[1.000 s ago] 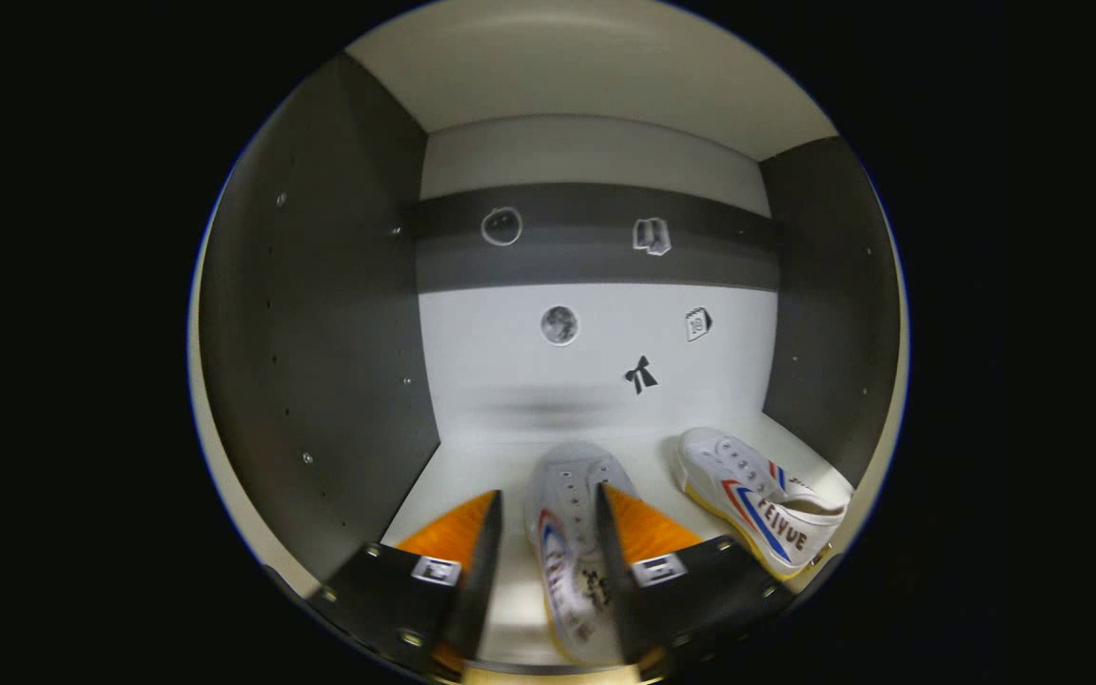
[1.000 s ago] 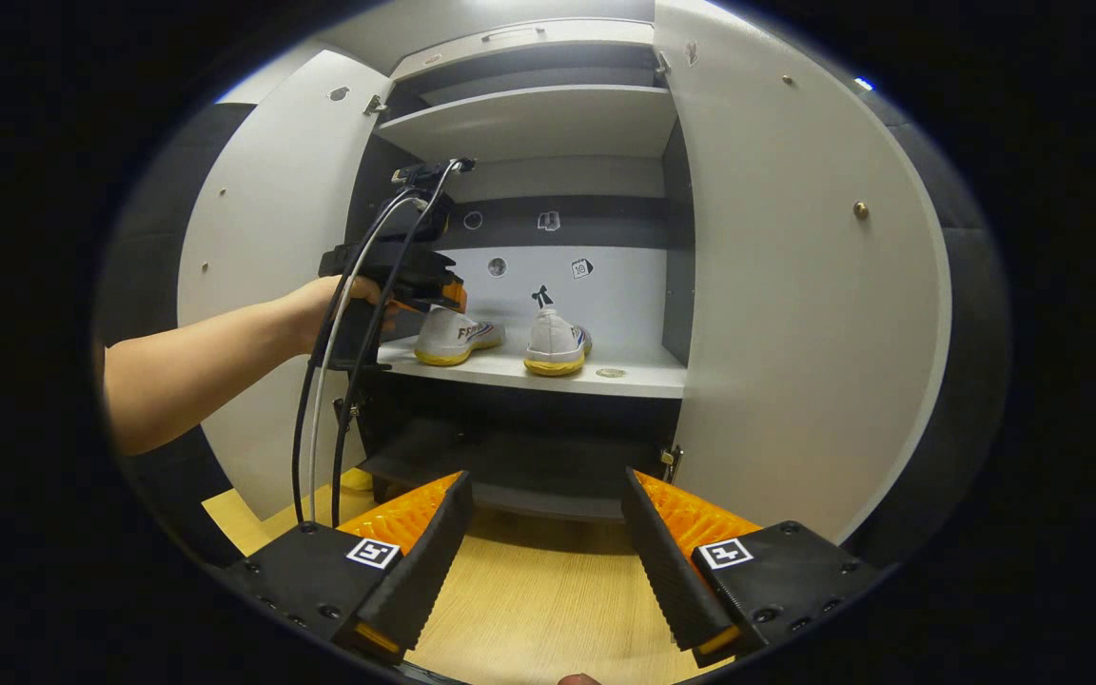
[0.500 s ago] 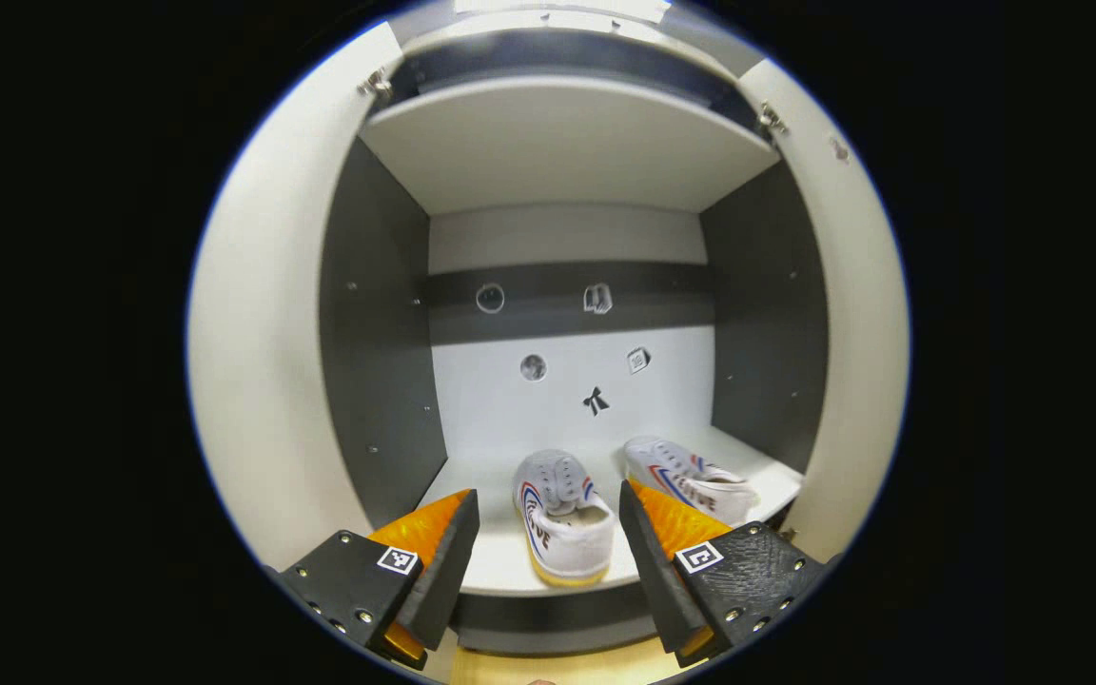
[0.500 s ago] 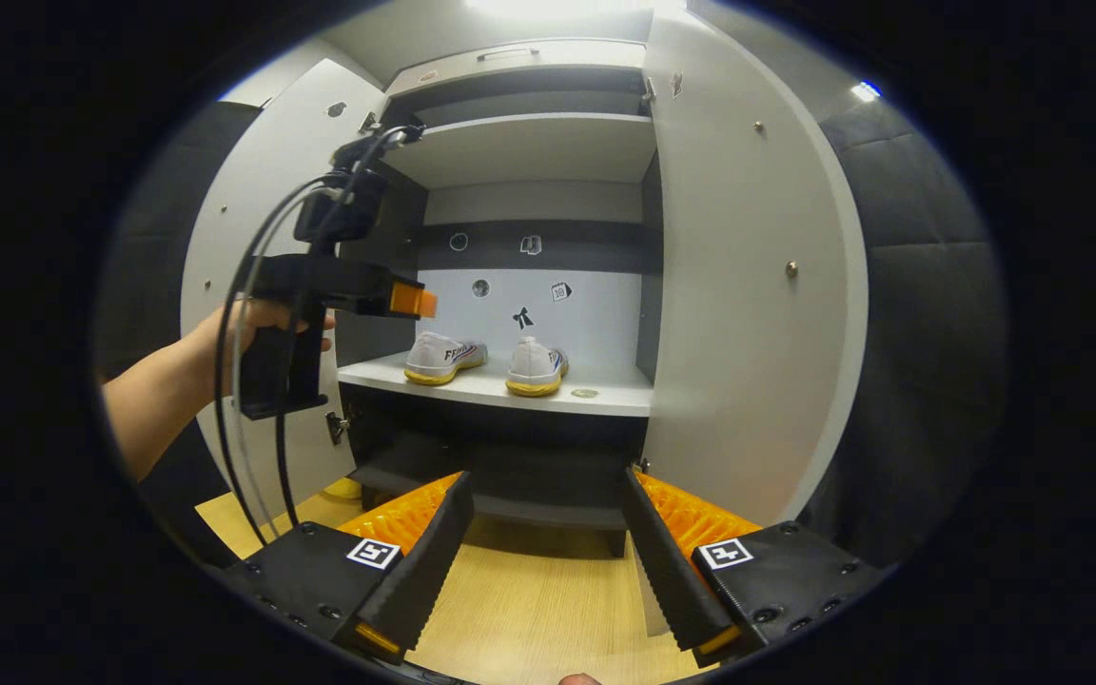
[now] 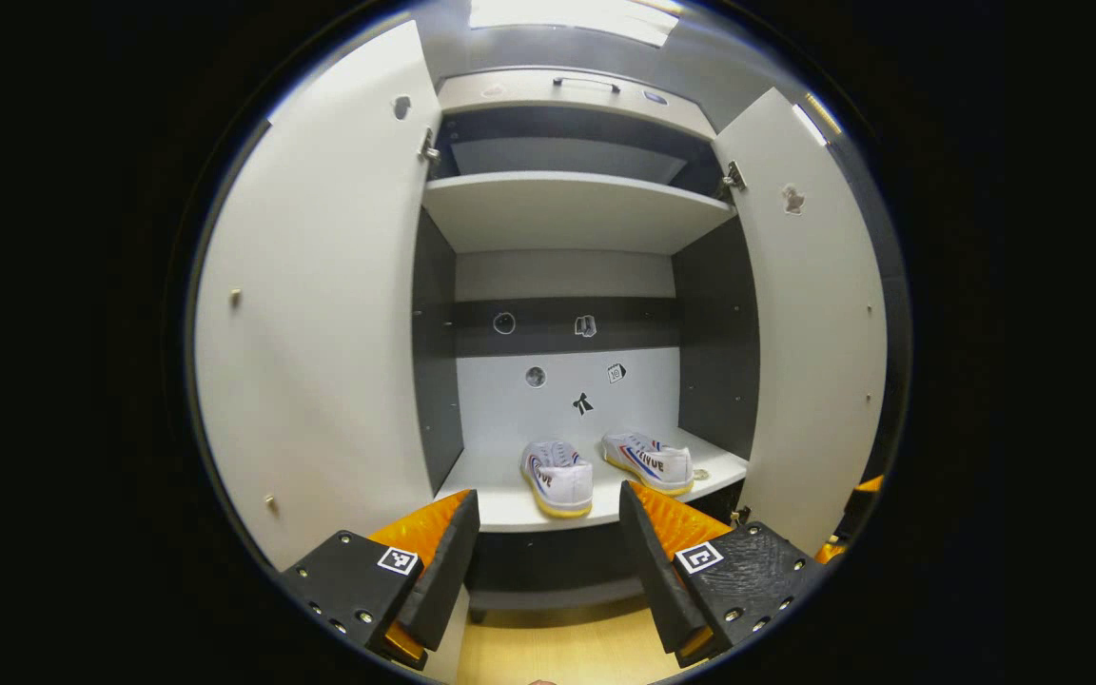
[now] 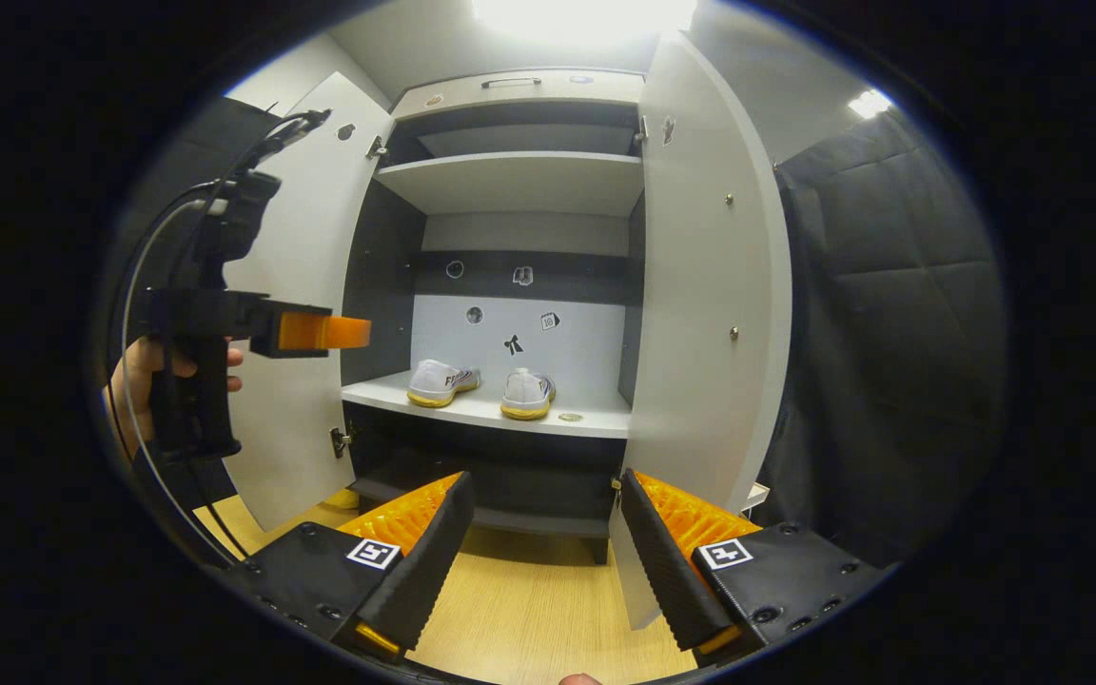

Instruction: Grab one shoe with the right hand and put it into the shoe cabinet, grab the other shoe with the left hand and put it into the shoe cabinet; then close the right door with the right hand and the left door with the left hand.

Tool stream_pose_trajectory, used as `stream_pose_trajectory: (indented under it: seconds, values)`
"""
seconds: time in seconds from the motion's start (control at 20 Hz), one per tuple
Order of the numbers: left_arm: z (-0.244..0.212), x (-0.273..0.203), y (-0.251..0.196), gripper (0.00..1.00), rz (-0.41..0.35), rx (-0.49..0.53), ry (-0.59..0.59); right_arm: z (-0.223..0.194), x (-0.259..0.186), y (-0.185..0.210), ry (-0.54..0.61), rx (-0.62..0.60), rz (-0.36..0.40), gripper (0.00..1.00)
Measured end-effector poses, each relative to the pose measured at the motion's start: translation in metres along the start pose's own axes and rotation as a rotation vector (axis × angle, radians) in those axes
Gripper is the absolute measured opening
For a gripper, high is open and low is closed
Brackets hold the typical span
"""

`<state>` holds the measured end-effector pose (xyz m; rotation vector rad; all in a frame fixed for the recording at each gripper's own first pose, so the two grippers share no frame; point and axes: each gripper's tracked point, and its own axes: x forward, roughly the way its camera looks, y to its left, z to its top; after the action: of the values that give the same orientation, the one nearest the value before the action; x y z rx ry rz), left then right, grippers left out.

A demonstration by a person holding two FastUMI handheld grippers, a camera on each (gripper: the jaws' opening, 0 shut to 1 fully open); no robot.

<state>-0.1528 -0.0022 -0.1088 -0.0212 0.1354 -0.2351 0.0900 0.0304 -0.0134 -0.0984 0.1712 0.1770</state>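
Note:
Two white shoes with red and blue stripes stand side by side on the middle shelf (image 5: 510, 509) of the open shoe cabinet: one shoe (image 5: 557, 476) heel-out, the other shoe (image 5: 651, 460) to its right. My left gripper (image 5: 548, 518) is open and empty, well back from the shelf. In the right gripper view the same shoes (image 6: 441, 381) (image 6: 526, 392) sit on the shelf (image 6: 596, 420). My right gripper (image 6: 545, 480) is open and empty, low over the floor. The left gripper (image 6: 353, 333) hangs at the left, held by a hand (image 6: 144, 376). Both doors stand open: left door (image 6: 296, 285), right door (image 6: 710, 314).
An upper shelf (image 5: 572, 205) and a dark lower shelf (image 6: 510, 514) flank the shoes' level. A small round disc (image 6: 570, 417) lies on the middle shelf's right front. Light wooden floor (image 6: 529, 609) spreads before the cabinet. Padded black wall (image 6: 890, 323) stands to the right.
My left gripper has pulled back out of the cabinet, leaving its shoe on the shelf. The right gripper has also drawn back, so the cabinet looks smaller.

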Motion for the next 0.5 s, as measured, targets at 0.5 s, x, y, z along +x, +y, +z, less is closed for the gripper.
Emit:
stream_pose_trajectory:
  seconds: [0.5]
  values:
    - [-0.026, -0.090, 0.027, 0.79, 0.036, -0.026, 0.010, 0.015, -0.021, 0.001, -0.035, 0.012, 0.004, 0.98]
